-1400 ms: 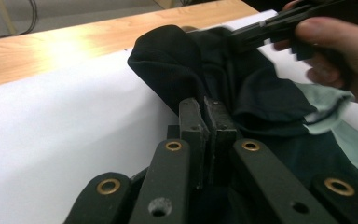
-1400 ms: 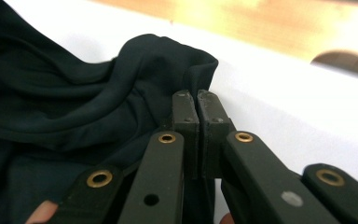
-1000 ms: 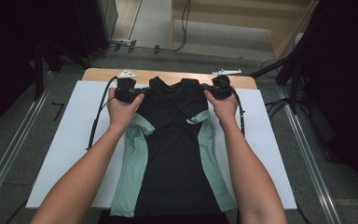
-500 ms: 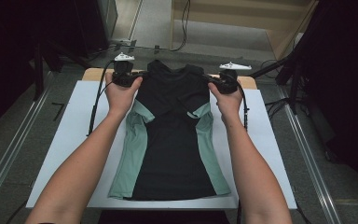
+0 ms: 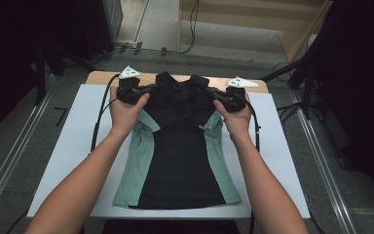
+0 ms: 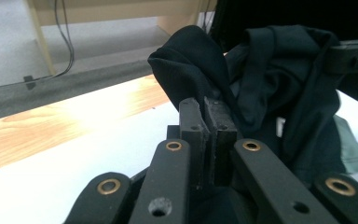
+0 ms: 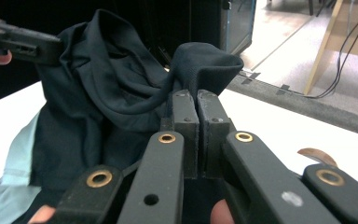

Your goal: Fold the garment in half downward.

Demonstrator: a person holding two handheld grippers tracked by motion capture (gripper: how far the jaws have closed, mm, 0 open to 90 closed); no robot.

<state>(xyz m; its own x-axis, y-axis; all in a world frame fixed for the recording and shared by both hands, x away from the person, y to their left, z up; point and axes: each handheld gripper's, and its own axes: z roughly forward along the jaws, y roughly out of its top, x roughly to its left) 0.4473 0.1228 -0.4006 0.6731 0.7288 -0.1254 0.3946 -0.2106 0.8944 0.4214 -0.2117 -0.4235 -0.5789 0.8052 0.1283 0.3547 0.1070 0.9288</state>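
Note:
A black shirt with pale green side panels (image 5: 177, 156) lies lengthwise on the white table (image 5: 68, 146), collar at the far end. My left gripper (image 5: 151, 88) is shut on the shirt's left shoulder, lifted a little off the table. My right gripper (image 5: 209, 91) is shut on the right shoulder in the same way. In the left gripper view the pads (image 6: 208, 122) pinch a fold of black shirt cloth (image 6: 191, 65), and the other gripper (image 6: 354, 55) shows at the right edge. In the right gripper view the pads (image 7: 192, 122) clamp another fold of the shirt (image 7: 205, 63).
A wooden strip (image 5: 102, 77) runs along the table's far edge. Metal rails (image 5: 9, 161) flank the table on both sides. Cables (image 5: 100, 117) trail from each gripper over the white surface. Dark equipment stands at the left and right.
Both grippers have carried the shirt's shoulders away from the person toward the far edge. The shirt has slid with them and now lies stretched out, its hem fully on the table.

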